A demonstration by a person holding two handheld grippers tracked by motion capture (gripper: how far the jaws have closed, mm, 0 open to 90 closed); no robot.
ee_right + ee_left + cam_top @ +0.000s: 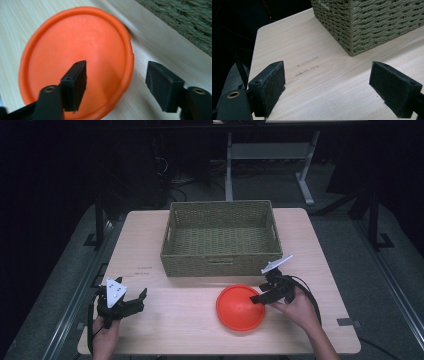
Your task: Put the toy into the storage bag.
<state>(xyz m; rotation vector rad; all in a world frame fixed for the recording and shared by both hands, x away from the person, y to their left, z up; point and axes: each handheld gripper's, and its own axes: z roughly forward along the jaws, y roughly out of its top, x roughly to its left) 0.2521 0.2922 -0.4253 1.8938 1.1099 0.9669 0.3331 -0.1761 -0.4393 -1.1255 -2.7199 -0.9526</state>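
The orange dish (239, 308) lies on the counter (175, 307) just in front of the wicker basket (220, 239). The right claw (258, 298) straddles the dish's rim, released, one jaw over the dish and one outside. The left claw (135, 302), well left of the dish, gapes wide with nothing between its jaws.

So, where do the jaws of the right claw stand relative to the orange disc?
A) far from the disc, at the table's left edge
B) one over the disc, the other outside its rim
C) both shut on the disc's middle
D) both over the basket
B: in the right gripper view the right claw straddles the rim of the orange disc, one jaw over it, the other over the table.
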